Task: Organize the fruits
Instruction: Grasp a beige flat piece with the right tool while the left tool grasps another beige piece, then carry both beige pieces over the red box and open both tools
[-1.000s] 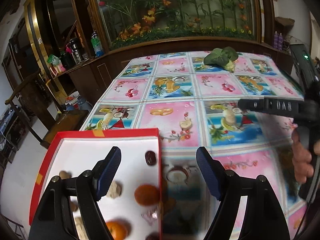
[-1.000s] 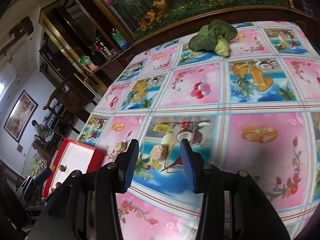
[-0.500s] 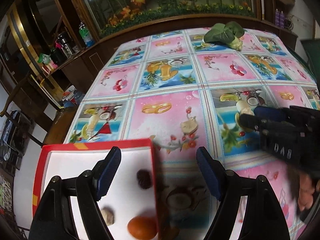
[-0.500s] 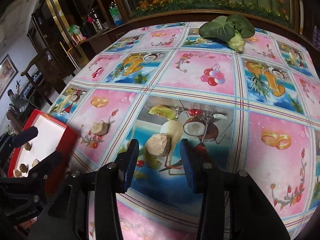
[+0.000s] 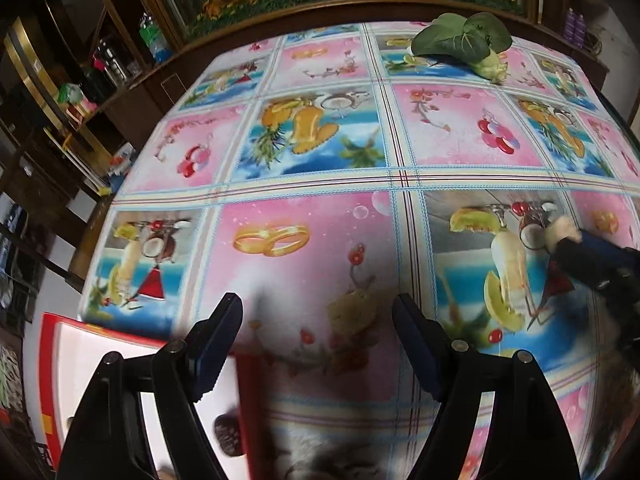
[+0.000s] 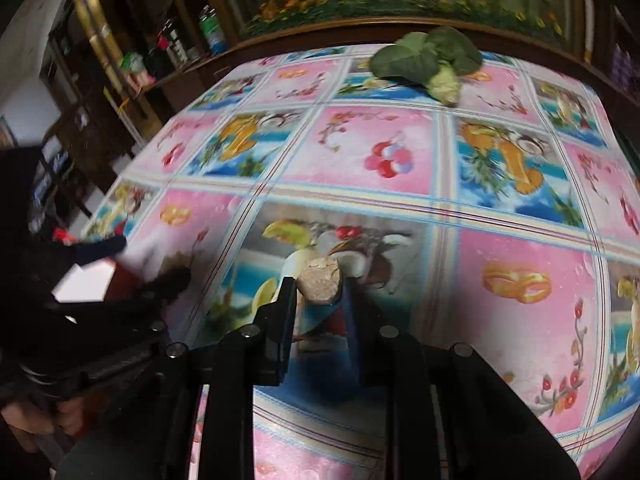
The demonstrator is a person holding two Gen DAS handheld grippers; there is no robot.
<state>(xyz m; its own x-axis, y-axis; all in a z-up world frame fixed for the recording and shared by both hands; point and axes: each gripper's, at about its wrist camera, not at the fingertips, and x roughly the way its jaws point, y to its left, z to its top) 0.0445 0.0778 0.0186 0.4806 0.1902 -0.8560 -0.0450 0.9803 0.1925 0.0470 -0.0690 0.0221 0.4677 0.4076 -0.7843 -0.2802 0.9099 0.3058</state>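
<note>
Right tool (image 6: 318, 290): jaws closing on a pale beige fruit piece (image 6: 319, 280), which sits between the pads at the fingertips, pinched at its sides so it can be lifted off the counter (image 6: 400, 140).
Left tool (image 5: 316, 332): jaws wide, nothing between them; it hangs over a second beige piece (image 5: 352, 312), blurred, lying on the cloth just right of the tray, likely lined up as the next pick.
Red tray (image 5: 50, 344): near left corner of the counter, white inside; a dark fruit (image 5: 228, 438) lies in it near its right wall, so this looks like the collecting place.
Leafy vegetable (image 5: 464, 38): far side of the counter, well apart from both tools, untouched.
Step in hand: judged as 2 loose pieces being gathered toward the tray.
</note>
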